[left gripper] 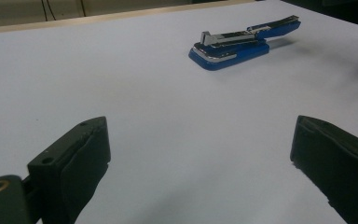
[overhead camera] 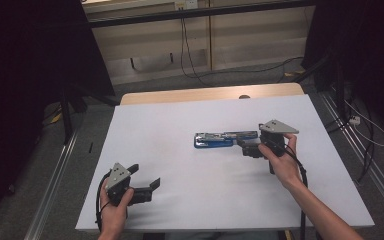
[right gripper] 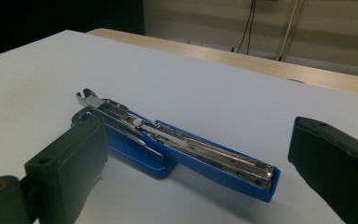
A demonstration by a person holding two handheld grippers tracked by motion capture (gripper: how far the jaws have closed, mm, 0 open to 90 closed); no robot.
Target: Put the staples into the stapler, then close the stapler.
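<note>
Flanking blue stapler, right tongs spread wide

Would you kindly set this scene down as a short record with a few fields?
work surface: white table, wooden edge at the far side
object: blue stapler, swung open flat, metal staple track showing
right gripper: jaws open, one on each side of the stapler's end, not closed on it
left gripper: jaws open, near the table's front left, apart from the stapler
hands: one on each gripper
surroundings: cables on the floor beyond the table
</note>
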